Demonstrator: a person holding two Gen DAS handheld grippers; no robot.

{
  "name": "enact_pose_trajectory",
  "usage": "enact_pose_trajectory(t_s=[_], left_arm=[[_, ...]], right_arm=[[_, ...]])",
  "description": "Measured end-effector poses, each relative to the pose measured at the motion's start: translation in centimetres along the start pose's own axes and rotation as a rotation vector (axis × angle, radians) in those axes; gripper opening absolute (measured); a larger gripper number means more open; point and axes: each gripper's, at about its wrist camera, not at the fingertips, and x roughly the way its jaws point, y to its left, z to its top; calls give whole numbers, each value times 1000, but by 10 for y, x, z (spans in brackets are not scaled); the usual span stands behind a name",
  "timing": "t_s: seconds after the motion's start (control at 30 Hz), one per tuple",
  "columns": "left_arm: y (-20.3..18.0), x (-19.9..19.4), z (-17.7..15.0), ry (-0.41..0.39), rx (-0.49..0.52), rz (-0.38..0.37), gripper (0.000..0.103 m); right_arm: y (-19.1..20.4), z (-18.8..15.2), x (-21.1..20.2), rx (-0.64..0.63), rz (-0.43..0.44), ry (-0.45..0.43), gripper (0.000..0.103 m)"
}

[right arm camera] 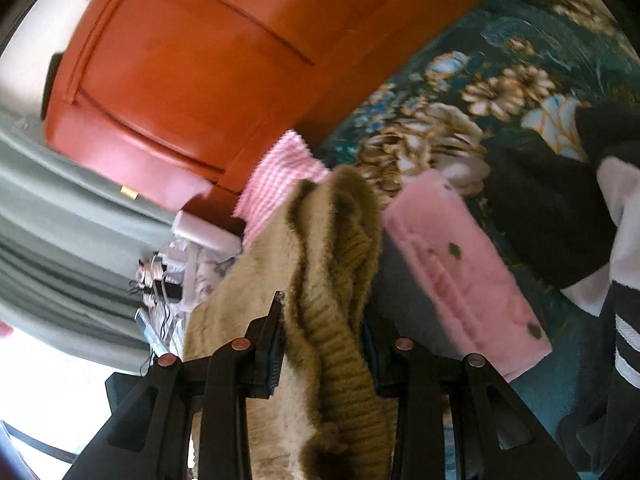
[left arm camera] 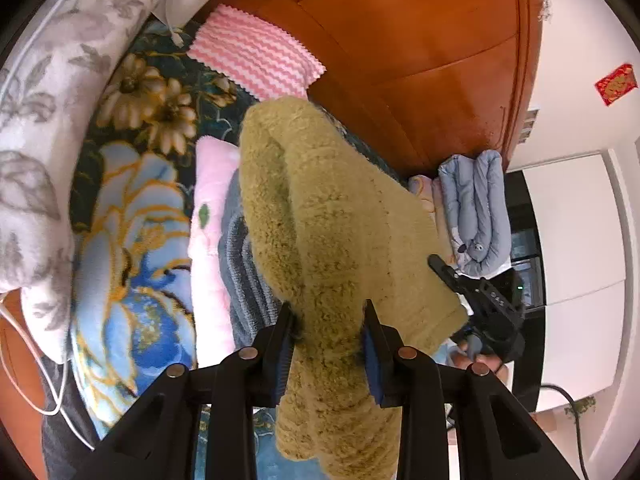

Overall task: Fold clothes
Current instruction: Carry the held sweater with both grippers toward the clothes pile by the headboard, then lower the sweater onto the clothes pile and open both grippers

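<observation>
An olive-green fuzzy knit sweater (left arm camera: 320, 216) hangs bunched above the bed, held between both grippers. My left gripper (left arm camera: 328, 312) is shut on one thick fold of it. My right gripper (right arm camera: 322, 304) is shut on another fold of the same sweater (right arm camera: 332, 248), whose ribbed edge droops between the jaws. The right gripper (left arm camera: 480, 300) also shows at the sweater's far right edge in the left wrist view, with a hand below it. Under the sweater lie a folded pink garment (left arm camera: 212, 216) (right arm camera: 460, 276) and a grey ribbed one (left arm camera: 244, 280).
A teal floral blanket (left arm camera: 132, 240) covers the bed. A pink zigzag cloth (left arm camera: 256, 56) lies by the orange wooden headboard (left arm camera: 420, 60). A white floral quilt (left arm camera: 36, 120) is heaped at left, folded blue-grey bedding (left arm camera: 476, 208) at right. A black-and-white garment (right arm camera: 580, 208) lies at right.
</observation>
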Motion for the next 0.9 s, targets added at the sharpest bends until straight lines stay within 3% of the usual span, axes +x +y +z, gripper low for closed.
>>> enact_pose_trajectory(t_s=[0.13, 0.37, 0.57, 0.9], left_arm=[[-9, 5, 0, -11, 43, 11, 33], [1, -1, 2, 7, -5, 46, 37], [-2, -18, 6, -2, -45, 83, 50], [-95, -16, 2, -52, 366, 238, 51]], right_arm=[[-12, 1, -6, 11, 30, -32, 34], [-22, -7, -3, 40, 42, -19, 34], [-16, -3, -26, 25, -22, -38, 36], [43, -9, -56, -180, -143, -92, 36]])
